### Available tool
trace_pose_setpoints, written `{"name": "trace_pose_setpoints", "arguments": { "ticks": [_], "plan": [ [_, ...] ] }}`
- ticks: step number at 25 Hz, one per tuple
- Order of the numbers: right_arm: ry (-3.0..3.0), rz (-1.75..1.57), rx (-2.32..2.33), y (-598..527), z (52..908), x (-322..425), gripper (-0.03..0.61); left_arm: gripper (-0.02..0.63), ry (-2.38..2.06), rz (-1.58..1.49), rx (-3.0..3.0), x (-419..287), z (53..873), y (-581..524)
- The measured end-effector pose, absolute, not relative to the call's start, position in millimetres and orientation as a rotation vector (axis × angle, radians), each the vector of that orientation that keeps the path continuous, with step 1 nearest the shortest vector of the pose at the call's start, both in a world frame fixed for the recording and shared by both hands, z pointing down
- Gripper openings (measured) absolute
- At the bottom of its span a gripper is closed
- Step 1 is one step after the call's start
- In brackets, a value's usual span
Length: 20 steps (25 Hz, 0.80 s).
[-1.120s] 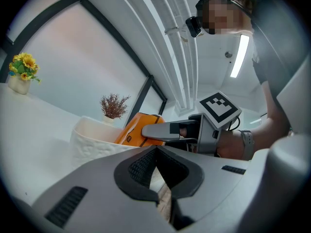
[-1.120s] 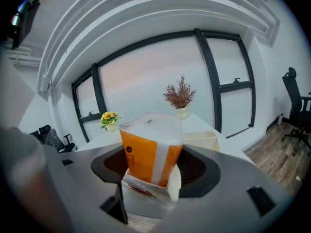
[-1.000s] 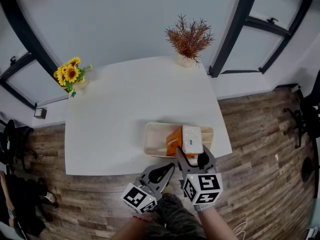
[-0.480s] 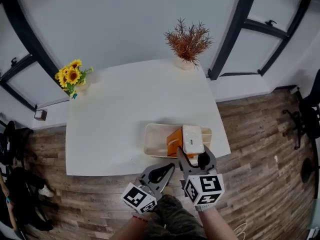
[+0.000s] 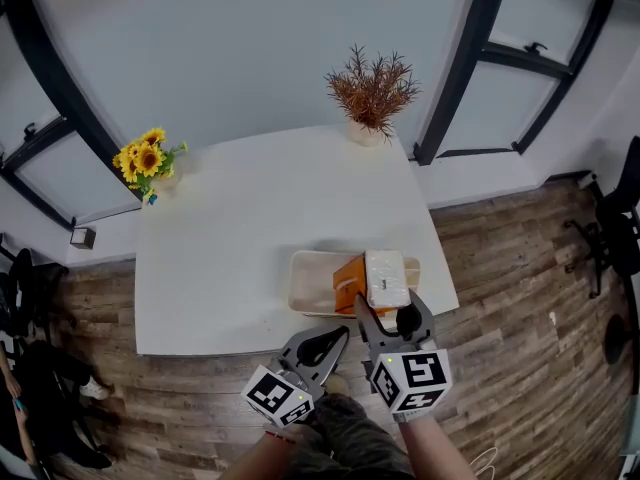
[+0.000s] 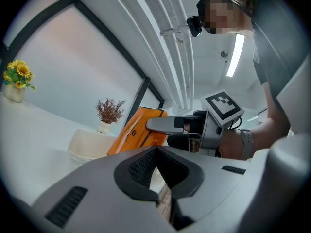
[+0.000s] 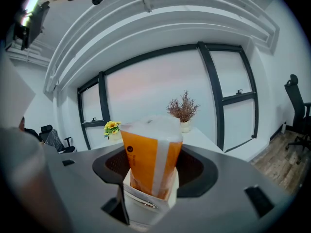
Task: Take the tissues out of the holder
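An orange tissue pack (image 5: pixel 350 282) with a clear white-topped wrapper stands tilted at the right end of the cream holder (image 5: pixel 305 286) near the table's front edge. My right gripper (image 5: pixel 386 308) is shut on the pack, one finger on each side; its jaws have just been closing with the pack between them. The right gripper view shows the pack (image 7: pixel 148 161) upright between the jaws. My left gripper (image 5: pixel 335 338) hovers shut and holds nothing just off the table's front edge, left of the right one. In the left gripper view the pack (image 6: pixel 138 132) leans over the holder (image 6: pixel 87 144).
A vase of dried reddish stems (image 5: pixel 372 88) stands at the table's far right corner, and sunflowers (image 5: pixel 148 153) at the far left. Dark window frames (image 5: pixel 455 78) rise behind the table. Wooden floor (image 5: pixel 520 288) lies to the right, with an office chair (image 5: pixel 615 228) at the edge.
The right gripper has risen a little with the tissue pack in it. The left gripper has stayed where it was.
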State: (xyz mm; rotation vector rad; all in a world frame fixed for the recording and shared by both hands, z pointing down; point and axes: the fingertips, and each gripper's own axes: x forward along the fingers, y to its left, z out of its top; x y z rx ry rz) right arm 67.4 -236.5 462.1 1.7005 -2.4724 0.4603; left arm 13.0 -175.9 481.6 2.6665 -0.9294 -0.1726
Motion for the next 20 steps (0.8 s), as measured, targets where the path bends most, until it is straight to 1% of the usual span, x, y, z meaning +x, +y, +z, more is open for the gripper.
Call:
{"name": "trace_pose_setpoints", "arguments": {
  "ticks": [20],
  "plan": [
    [-2.536, 0.357, 1.720, -220.8, 421.7, 75.9, 0.273, 0.008, -0.912, -0.208, 2.722, 18.0, 457.1, -169.7]
  ]
}}
